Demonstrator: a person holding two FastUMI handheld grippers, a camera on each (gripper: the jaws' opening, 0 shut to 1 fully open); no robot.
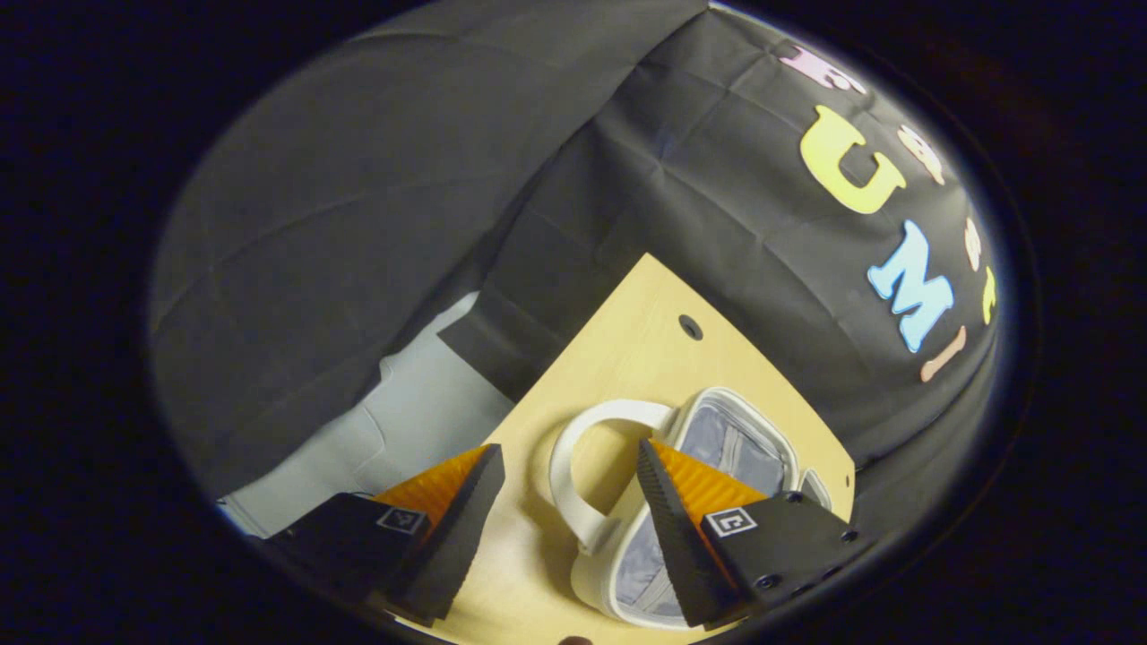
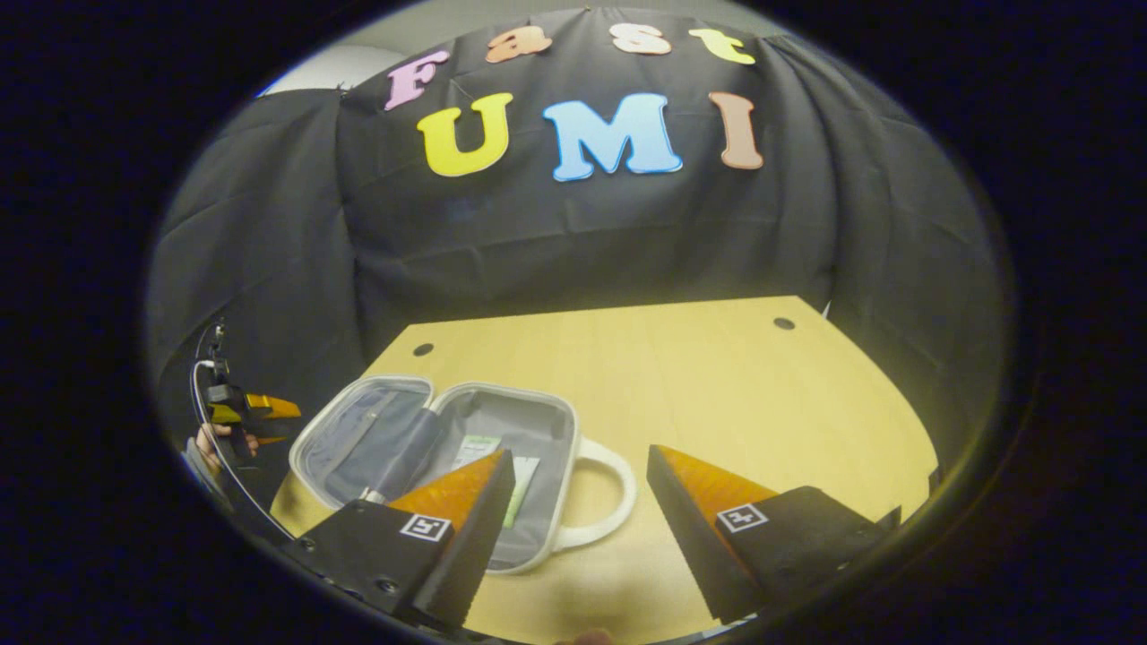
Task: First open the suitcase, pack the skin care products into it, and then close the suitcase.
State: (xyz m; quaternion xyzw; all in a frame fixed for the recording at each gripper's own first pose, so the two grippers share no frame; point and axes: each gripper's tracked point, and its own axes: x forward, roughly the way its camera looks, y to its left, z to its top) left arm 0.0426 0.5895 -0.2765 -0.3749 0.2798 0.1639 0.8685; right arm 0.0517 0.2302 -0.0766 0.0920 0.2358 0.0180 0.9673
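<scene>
Right tongs (image 2: 578, 502): being held spread wide and empty, low over the pale wooden desk (image 2: 717, 376); the white loop handle (image 2: 609, 493) of the case is lying just ahead, between the two fingers.
Left tongs (image 1: 569, 497): also being held spread, nothing pinched; the same handle (image 1: 573, 466) is being framed between the fingers, though contact cannot be told. In the right gripper view these tongs (image 2: 260, 408) are being seen off the desk's left edge, carried by a hand (image 2: 215, 443).
Suitcase: a small white hard-shell suitcase with grey fabric lining (image 2: 529, 430) is lying open flat on the desk, both halves facing up, near the left front corner.
Skin care products: a pale green and white flat packet (image 2: 479, 452) is being seen inside the right-hand half, partly hidden behind a finger of the right tongs; whether more items are lying under it cannot be told. No further products are being seen on the bare desk.
Progress: opening is judged done; packing appears done or nearly so.
Remaining: the lid half (image 2: 367, 439) is yet to be folded over and the case shut.
Risk: the light case may be pushed along the smooth desk while being closed.
</scene>
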